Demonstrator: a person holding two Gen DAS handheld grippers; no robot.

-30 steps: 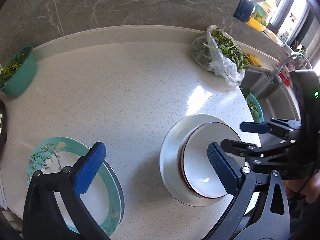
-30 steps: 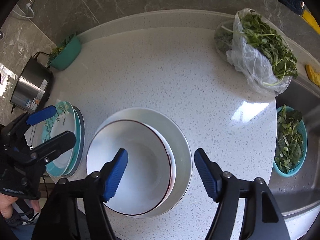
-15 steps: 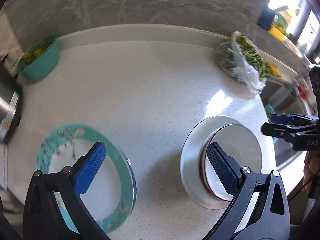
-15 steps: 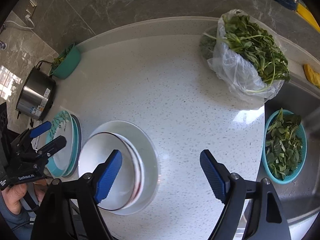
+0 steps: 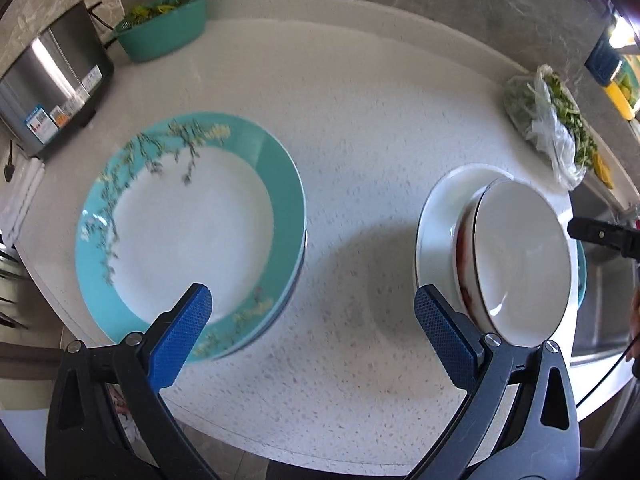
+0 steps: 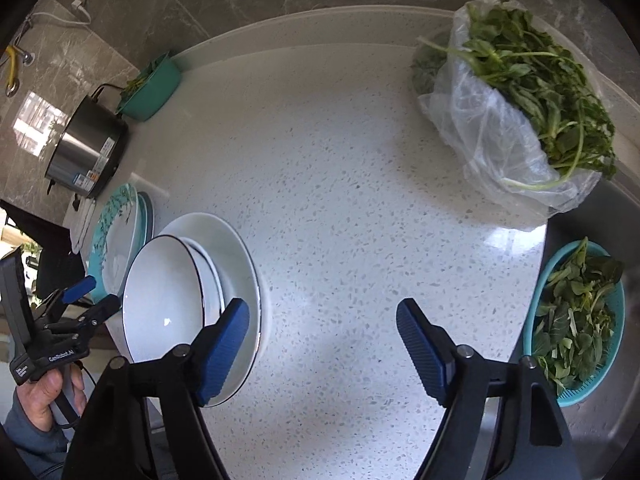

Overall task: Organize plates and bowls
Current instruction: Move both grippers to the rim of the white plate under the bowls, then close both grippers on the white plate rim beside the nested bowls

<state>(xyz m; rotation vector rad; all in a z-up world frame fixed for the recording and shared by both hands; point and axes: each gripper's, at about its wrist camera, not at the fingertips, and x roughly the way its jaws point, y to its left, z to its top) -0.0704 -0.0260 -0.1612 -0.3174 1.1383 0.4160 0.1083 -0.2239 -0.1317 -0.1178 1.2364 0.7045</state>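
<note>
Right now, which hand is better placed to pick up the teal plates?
Probably the left. The left gripper hangs open right beside the teal plates. The right gripper sits further off, open over bare counter, with the white bowls between it and them.

Steel cooker, teal bowl of greens, bagged greens, teal colander, speckled counter

A white speckled tabletop carries everything. In the left wrist view, stacked teal-rimmed plates lie at 9 o'clock — a white plate bearing stacked bowls at 3. At 11 stand a steel cooker and a teal basin of greens; at 2, a plastic bag of greens.
</note>
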